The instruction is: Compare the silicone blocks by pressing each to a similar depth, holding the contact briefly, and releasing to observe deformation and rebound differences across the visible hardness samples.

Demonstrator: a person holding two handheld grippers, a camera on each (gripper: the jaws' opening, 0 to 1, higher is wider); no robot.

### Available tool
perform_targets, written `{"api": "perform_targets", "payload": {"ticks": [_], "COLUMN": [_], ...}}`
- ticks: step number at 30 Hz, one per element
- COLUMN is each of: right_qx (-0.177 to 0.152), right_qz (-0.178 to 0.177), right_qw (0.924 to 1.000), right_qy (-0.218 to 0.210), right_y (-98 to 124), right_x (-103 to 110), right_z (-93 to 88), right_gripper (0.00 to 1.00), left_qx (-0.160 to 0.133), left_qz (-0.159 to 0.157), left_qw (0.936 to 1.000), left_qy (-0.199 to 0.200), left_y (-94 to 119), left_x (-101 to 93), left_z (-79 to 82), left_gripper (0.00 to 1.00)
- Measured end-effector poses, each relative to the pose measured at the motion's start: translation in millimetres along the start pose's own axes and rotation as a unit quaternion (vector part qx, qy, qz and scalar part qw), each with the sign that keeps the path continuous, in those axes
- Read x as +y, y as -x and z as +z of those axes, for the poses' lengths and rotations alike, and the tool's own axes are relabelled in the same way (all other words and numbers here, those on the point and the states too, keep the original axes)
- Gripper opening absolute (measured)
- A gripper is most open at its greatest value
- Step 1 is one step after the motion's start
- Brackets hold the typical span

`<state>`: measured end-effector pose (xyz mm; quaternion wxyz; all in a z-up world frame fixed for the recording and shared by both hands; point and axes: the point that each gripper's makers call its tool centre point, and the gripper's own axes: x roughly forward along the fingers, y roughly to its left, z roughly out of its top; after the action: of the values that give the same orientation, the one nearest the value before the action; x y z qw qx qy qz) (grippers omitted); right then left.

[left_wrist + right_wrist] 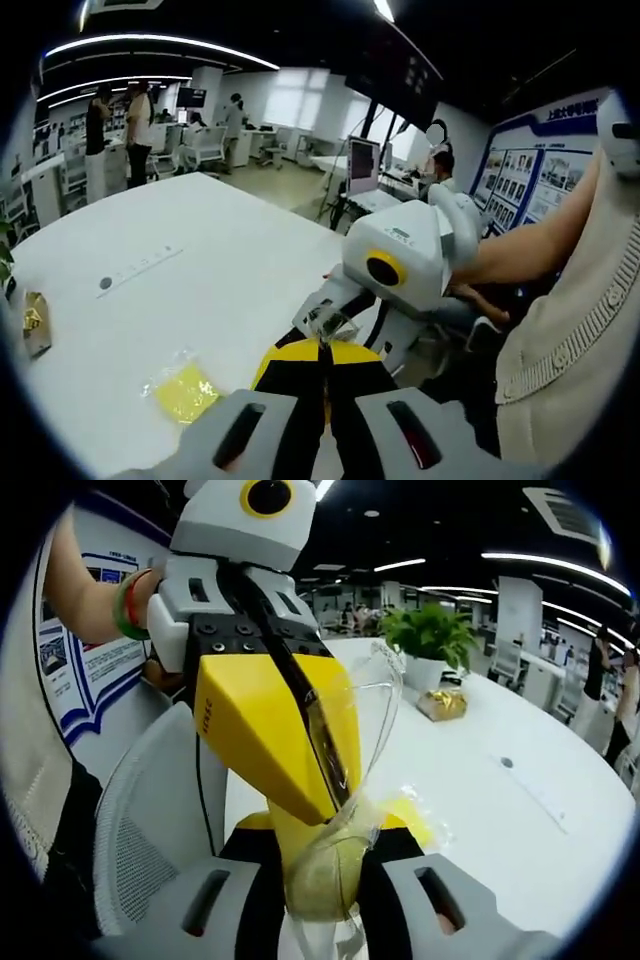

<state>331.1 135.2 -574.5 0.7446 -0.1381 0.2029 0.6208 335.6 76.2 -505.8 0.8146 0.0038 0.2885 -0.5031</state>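
Crowding the right claw (pixel 322 880), the left claw (pixel 335 805) pinches a clear bag (pixel 375 695).

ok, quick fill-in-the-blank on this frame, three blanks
1. The left gripper and the right gripper are both shut on one clear plastic ___.
2. The potted plant stands on the white ___.
3. The loose bagged block lying near the left gripper's jaws is ___ in colour.
Missing words: bag; table; yellow.
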Motion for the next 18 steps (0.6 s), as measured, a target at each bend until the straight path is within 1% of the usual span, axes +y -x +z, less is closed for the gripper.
{"api": "perform_targets", "payload": {"ticks": [5, 8, 13, 16, 18], "right_qx": [-0.003, -0.01, -0.014, -0.015, -0.018], "right_qz": [0.001, -0.002, -0.005, -0.005, -0.005], "right_qw": [1.0, 0.9999, 0.9999, 0.9997, 0.9996], "right_qy": [0.0, 0.01, 0.006, 0.019, 0.02], "right_y": [1.0, 3.0, 3.7, 4.2, 4.1], "right_x": [0.8, 1.1, 0.8, 1.6, 2.0], "right_z": [-0.2, 1.3, 2.3, 2.5, 2.9], "right_gripper": [0.23, 0.23, 0.24, 0.25, 0.25], "left_qx": [0.0, -0.003, -0.005, -0.006, -0.006], "left_qz": [0.0, -0.002, -0.003, -0.002, -0.002], "left_qw": [1.0, 1.0, 1.0, 1.0, 0.9999], "left_qy": [0.0, 0.001, 0.006, 0.006, 0.007], "left_y": [0.0, 1.0, 1.5, 1.7, 2.5], "left_x": [-1.1, -1.7, -2.0, -3.1, -3.2], "left_z": [-0.5, 0.4, 1.1, 0.7, 0.6], "left_gripper": [0.0, 0.0, 0.0, 0.0, 0.0]}}
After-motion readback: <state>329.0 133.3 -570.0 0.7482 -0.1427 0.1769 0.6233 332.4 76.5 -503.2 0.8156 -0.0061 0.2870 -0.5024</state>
